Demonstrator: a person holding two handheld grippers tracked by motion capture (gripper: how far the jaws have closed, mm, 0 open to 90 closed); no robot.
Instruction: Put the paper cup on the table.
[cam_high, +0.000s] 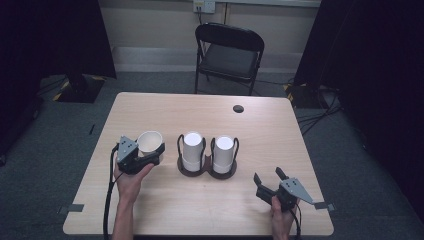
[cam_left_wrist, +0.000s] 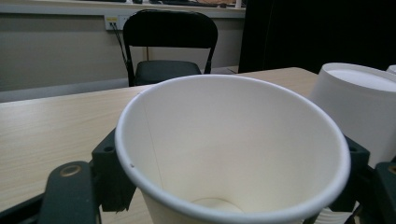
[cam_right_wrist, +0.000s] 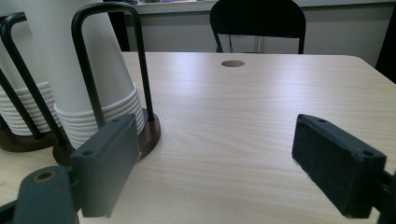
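Holding: my left gripper (cam_high: 150, 156) has its jaws closed around a single paper cup (cam_left_wrist: 233, 154), mouth up, just left of the cup holder (cam_high: 207, 170).
Crush risk: the thin wall could buckle if I squeeze harder.
Collision risk: the nearest stack of upturned cups (cam_high: 192, 150) sits just beside my cup; a careless swing right would knock it.
Idle tool: my right gripper (cam_high: 270, 181) rests wide open and empty, the holder ahead to its left.

High view looks down from above the table (cam_high: 200, 205), both gripper views sit low, close, facing the chair (cam_left_wrist: 169, 44).
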